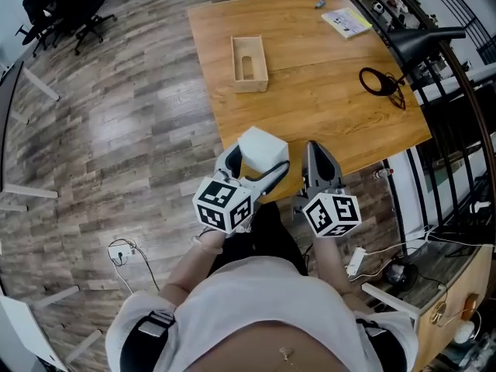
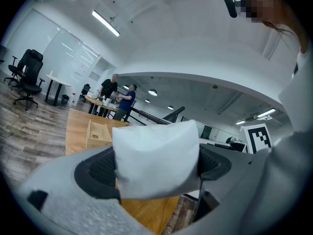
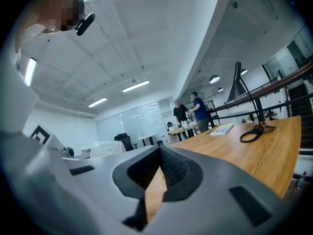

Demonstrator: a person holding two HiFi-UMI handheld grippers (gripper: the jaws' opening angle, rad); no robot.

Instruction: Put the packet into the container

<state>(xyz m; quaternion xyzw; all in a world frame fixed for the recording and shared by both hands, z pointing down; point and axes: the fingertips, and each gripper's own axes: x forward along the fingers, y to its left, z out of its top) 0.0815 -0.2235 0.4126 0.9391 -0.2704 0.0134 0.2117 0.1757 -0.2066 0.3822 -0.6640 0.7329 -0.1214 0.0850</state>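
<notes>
Packet (image 2: 156, 155), clamped across its middle by left gripper (image 1: 258, 161): likely soft, light, squashy. Right gripper (image 3: 159, 155) closed on nothing. Best gripped mid-body, toward container (image 1: 249, 63).

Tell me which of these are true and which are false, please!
1. The left gripper holds a white packet between its jaws. True.
2. The packet lies inside the wooden container. False: it is in the left gripper, apart from the container, which stands on the table.
3. The right gripper has its jaws together, with nothing between them. True.
4. The black cord lies in the container. False: it lies on the table, right of the container.
</notes>
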